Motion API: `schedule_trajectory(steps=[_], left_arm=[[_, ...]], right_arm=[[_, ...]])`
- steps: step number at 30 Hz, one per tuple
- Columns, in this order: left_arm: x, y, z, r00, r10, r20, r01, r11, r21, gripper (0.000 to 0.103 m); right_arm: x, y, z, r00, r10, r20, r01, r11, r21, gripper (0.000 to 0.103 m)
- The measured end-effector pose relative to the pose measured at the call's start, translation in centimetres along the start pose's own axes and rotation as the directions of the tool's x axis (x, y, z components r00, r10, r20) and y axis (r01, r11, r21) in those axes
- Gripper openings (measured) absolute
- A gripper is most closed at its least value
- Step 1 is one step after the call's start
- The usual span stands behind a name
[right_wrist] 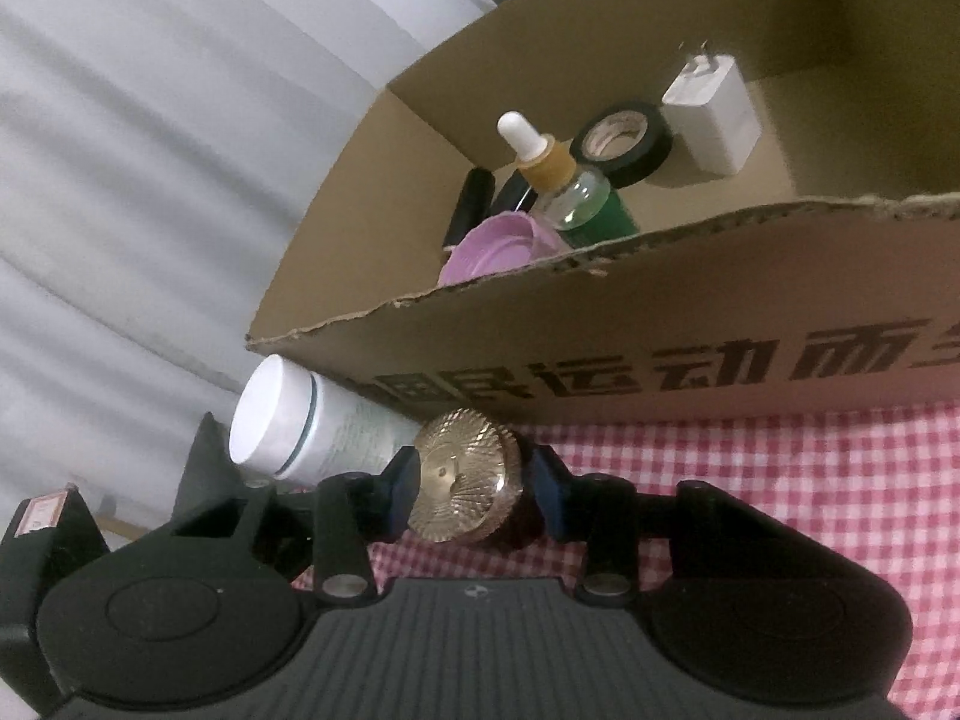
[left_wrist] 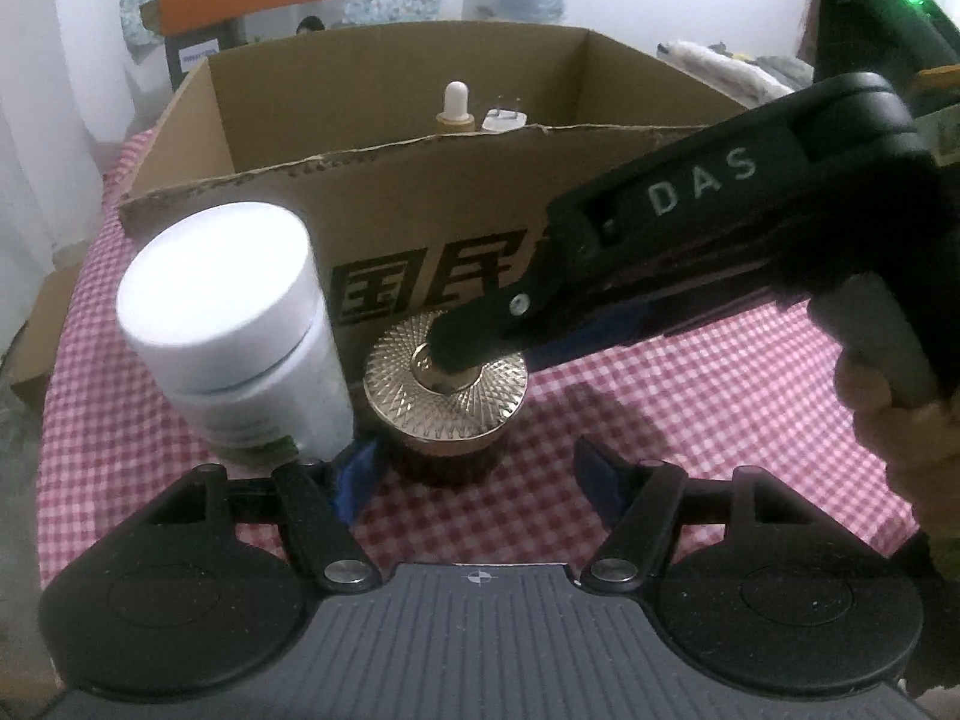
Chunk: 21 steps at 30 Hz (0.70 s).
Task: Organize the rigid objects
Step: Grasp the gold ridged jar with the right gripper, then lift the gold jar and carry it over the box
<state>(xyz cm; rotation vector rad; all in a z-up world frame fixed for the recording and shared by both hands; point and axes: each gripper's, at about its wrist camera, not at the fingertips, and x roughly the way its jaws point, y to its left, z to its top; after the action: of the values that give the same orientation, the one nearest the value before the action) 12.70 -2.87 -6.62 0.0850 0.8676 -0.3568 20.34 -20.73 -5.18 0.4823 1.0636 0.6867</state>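
A dark jar with a ribbed gold lid [left_wrist: 480, 405] [right_wrist: 462, 474] stands on the red-checked cloth, close to the front wall of the cardboard box [left_wrist: 420, 180]. My right gripper [right_wrist: 475, 492] [left_wrist: 510, 354] reaches in from the right, and its blue pads [right_wrist: 401, 489] touch the jar on both sides just under the lid. A white bottle with a white cap [left_wrist: 240, 330] [right_wrist: 300, 426] stands just left of the jar. My left gripper [left_wrist: 477, 480] is low in front of the jar, open and holding nothing, with its left fingertip by the bottle's base.
The box [right_wrist: 720, 276] holds a dropper bottle [right_wrist: 564, 180], a roll of black tape [right_wrist: 621, 141], a white charger [right_wrist: 714, 120] and a pink lid [right_wrist: 498, 246]. Checked cloth [left_wrist: 690, 396] lies bare to the right. A person's hand [left_wrist: 900, 438] grips the right handle.
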Motion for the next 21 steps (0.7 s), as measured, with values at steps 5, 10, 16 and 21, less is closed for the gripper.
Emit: schedule_trajectory(steps=[5,10,16,21], left_arm=[[0.3,-0.6,0.4,1.0,-0.025,-0.003,0.025,0.999,0.029,0.069],[0.7,-2.4,0.6,0.997,-0.073,-0.01,0.074,0.993,0.088,0.069],[0.8,-4.4,1.0,0.991,-0.137,-0.014,0.137,0.98,0.142,0.068],[1.5,-5.2,1.4,0.996,-0.088,-0.02,0.09,0.982,0.167,0.066]], right_arm=[[-0.7,-0.2,-0.3,1.0,-0.016,0.003,0.016,1.0,-0.006,0.044],[-2.7,-1.4,-1.1,0.998,-0.054,0.022,0.054,0.998,0.014,0.044],[-5.4,-3.1,-2.5,0.995,-0.09,0.05,0.087,0.994,0.064,0.044],[-6.6,-4.1,-2.3,0.993,-0.104,0.06,0.099,0.992,0.081,0.045]])
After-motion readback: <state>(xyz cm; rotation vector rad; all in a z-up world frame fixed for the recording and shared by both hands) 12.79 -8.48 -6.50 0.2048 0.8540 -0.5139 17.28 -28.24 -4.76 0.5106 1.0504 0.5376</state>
